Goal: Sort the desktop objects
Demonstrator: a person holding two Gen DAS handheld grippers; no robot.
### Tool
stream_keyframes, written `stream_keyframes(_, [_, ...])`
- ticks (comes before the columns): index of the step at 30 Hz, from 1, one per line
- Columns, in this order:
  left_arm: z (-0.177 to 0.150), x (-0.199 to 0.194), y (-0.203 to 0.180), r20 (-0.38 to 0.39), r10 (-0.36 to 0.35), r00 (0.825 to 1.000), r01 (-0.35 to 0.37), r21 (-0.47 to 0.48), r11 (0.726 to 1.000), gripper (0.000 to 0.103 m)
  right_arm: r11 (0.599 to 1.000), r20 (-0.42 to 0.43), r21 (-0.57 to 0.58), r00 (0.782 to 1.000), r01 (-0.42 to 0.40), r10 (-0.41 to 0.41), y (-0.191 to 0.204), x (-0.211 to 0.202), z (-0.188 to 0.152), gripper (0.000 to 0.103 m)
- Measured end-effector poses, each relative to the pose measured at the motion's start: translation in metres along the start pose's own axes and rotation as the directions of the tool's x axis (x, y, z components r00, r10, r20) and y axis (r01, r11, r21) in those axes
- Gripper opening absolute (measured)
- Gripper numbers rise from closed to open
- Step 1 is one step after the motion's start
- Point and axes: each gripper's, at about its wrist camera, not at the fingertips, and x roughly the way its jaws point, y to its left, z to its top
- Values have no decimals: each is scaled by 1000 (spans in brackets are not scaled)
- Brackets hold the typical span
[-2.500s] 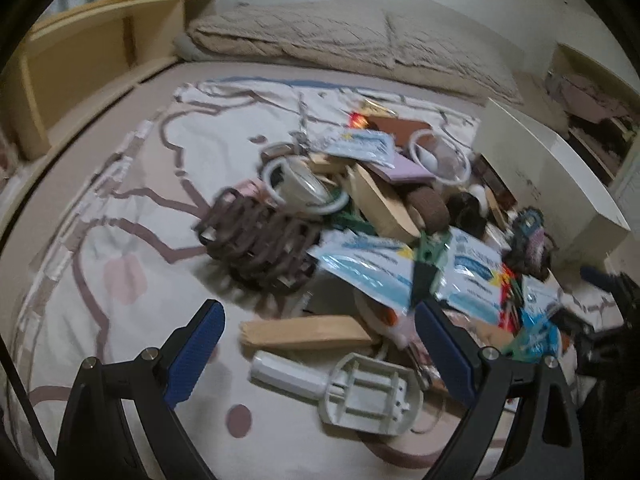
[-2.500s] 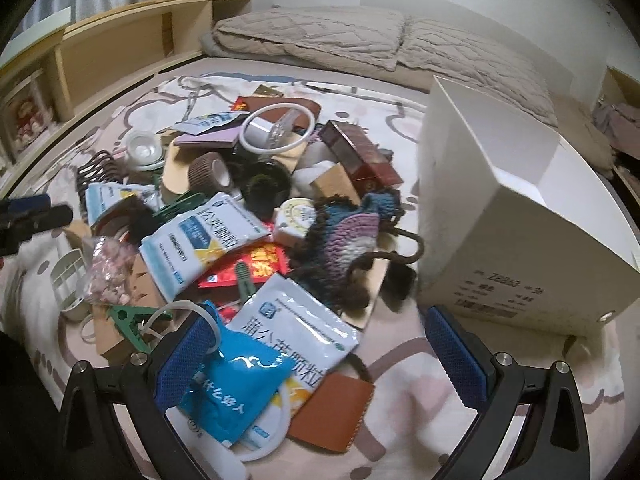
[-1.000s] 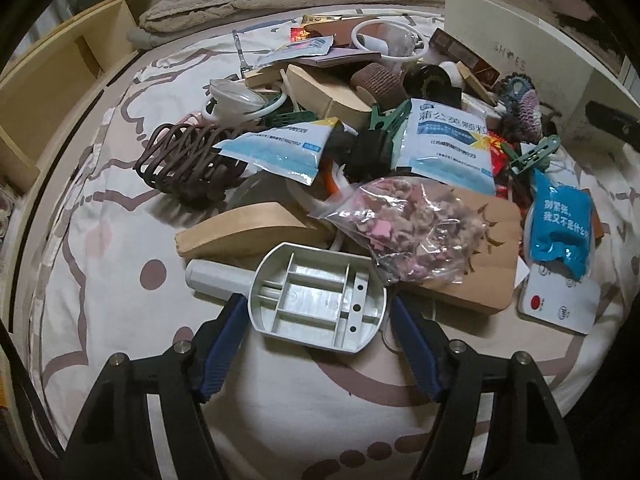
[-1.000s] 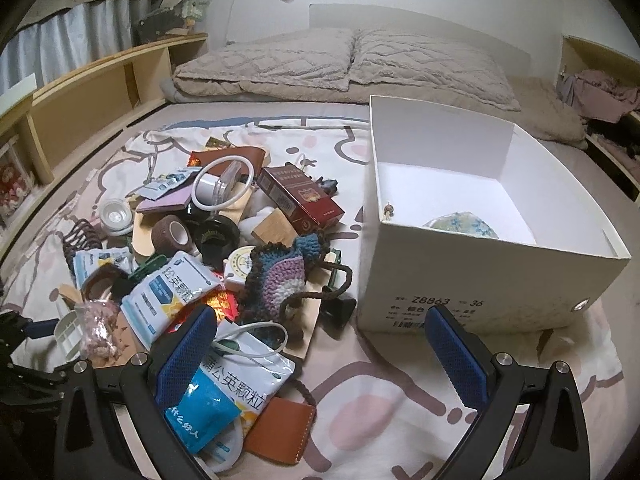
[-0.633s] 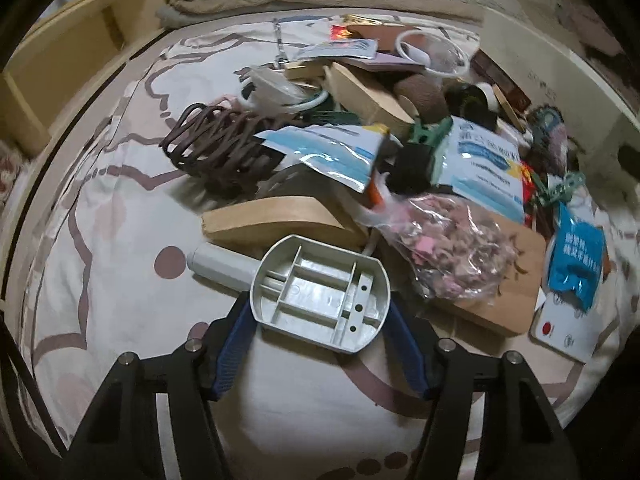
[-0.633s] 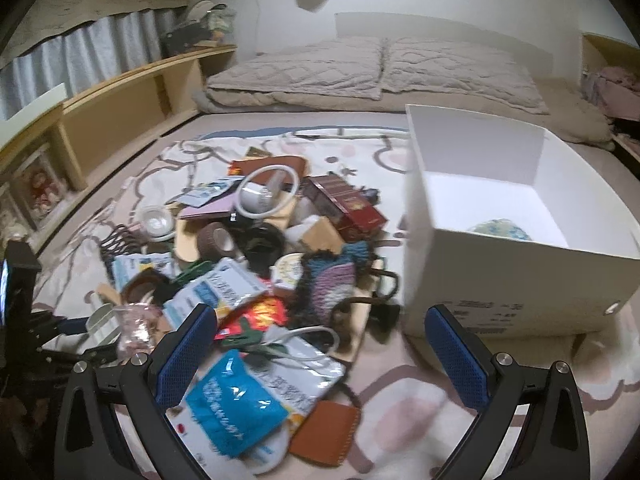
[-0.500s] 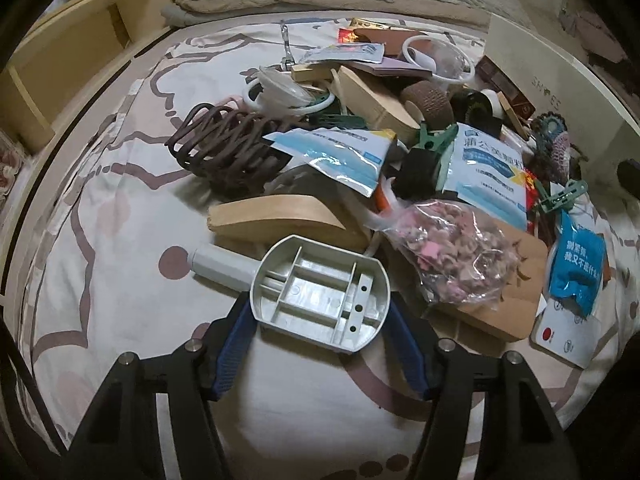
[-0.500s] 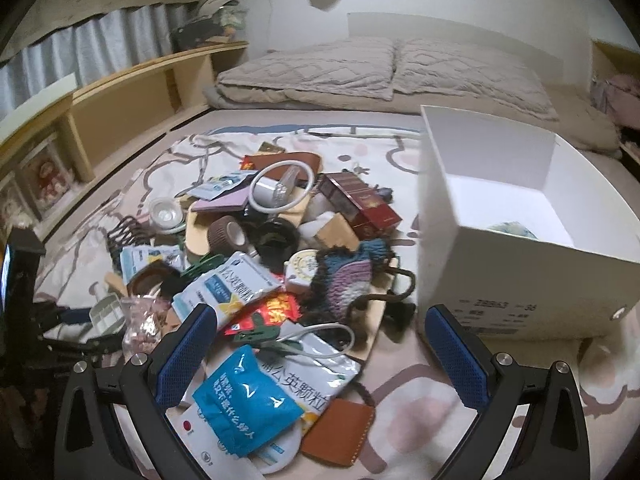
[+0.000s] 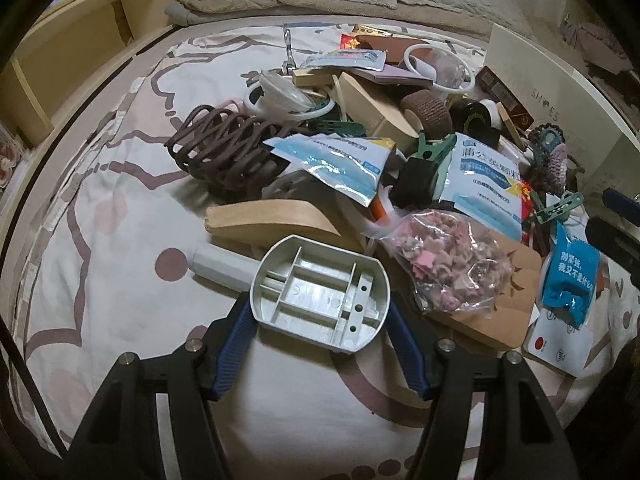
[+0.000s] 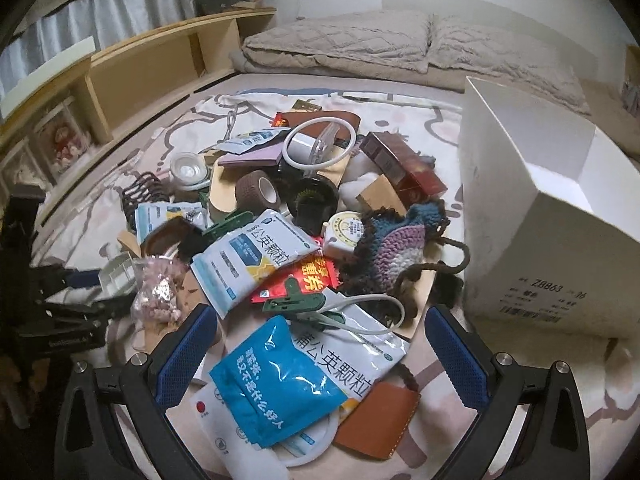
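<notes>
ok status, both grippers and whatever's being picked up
Left gripper fingers closed on the grey plastic tray, its jaws just narrowed. Right gripper open, empty, over the blue packet. White shoe box to the right; clutter pile between.

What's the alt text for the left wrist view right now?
The left gripper clamps a grey ribbed plastic tray between its blue pads, low over a patterned bedsheet. Beyond it lies a pile of clutter: a bag of pink bits, medicine sachets, a brown wire basket, wooden pieces.
</notes>
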Motion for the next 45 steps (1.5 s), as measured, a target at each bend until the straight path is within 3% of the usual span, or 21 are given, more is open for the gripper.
stream_keyframes(12, [2,3,3,-7,-18,1000,18,-38,999,67,999,-45,-43,999,22,-24,9,19,3,103])
stream_keyframes(15, [2,3,4,-3,-19,1000,19,-46,999,67,998,-53,-59,998,35,-38,13,22,3,91])
stream_keyframes(22, [2,5,3,-6,-5,1000,5,-42,999,67,991,-87,-104,992,81,-90,17,36,0,90])
stream_keyframes(27, [3,6,3,-2,1,1000,-1,-45,999,67,987,-103,-121,987,107,-120,19,46,1,79])
stream_keyframes(35, [3,7,2,2,11,1000,-11,-49,999,67,990,-104,-104,989,91,-101,16,47,3,52])
stream_keyframes(45, [3,0,10,33,-16,999,19,-90,996,67,999,-72,-30,997,33,-35,7,36,5,51])
